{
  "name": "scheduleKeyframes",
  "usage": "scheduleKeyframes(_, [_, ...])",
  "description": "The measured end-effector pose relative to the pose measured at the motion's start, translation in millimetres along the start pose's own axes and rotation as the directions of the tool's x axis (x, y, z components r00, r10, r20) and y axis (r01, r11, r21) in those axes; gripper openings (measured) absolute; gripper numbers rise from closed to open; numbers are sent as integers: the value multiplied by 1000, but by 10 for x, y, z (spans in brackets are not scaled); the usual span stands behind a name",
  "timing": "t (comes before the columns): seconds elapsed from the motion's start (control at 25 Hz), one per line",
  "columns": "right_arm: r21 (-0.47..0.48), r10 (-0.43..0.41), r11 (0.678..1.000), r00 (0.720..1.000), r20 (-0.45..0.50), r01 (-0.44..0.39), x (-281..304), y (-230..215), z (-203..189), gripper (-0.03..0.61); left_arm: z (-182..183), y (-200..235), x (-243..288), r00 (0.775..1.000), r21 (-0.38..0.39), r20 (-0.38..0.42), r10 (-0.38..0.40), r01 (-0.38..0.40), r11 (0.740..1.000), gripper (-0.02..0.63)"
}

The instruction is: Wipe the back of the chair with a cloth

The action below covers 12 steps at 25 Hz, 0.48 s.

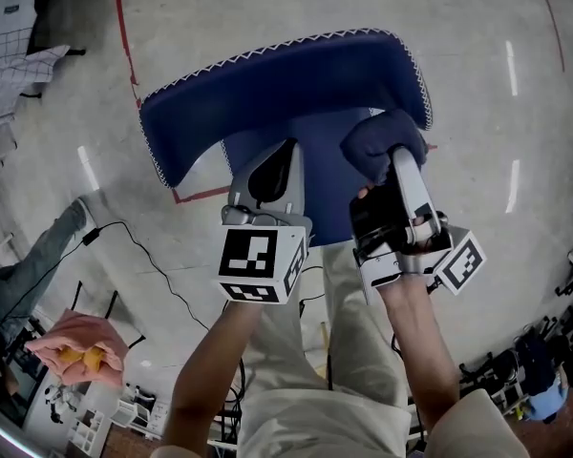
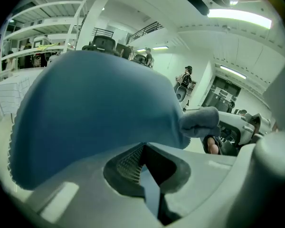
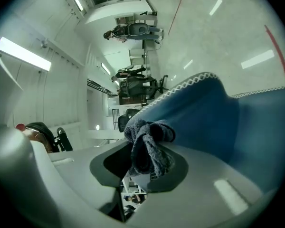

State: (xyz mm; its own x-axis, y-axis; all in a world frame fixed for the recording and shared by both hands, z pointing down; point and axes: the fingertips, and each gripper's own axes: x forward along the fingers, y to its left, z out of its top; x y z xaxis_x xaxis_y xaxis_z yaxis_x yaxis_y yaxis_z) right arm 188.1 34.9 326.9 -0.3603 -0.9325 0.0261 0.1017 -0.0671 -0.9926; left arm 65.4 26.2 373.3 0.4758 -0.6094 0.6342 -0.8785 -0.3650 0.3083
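I am holding the cloth [image 3: 147, 148] in my right claw [image 1: 401, 175]. Its jaws are closing on a bunched fold of it, and the rest is hanging out over the tips in a loose, dark blue lump. It looks like soft terry, light and limp, so I am judging that it will bend around any curve and will not slip much on fabric. It can also roll up under pressure, so a bite near the middle of the lump, as I have now, seems to me better than a bite on a corner.

The chair back [image 1: 267, 84] is standing in front of me. It is blue and padded, with a white zigzag stitch along its rim. It looks firm enough to take a push, though I am expecting the whole chair to shift on the smooth floor [image 1: 477, 27] if I press hard. The cloth is lying at the right end of the back, just under the rim, and it appears to be touching the blue surface there.

My left claw [image 1: 272, 175] is hanging near the lower middle of the back. Its jaws are resting together with only a thin slit between them, and nothing is in them. It is well apart from the cloth.
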Motion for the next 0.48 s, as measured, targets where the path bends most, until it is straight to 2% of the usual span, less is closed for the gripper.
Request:
scheduleKeyframes(0.2, [-12, -107, 994, 994, 4, 107, -117, -583, 31, 100, -266, 78, 175, 998, -18, -65, 2, -3, 1000, 2])
scheduleKeyframes(0.48, [-42, -246, 968, 968, 40, 248, -226, -1399, 255, 100, -563, 54, 463, 993, -14, -113, -18, 17, 1000, 2])
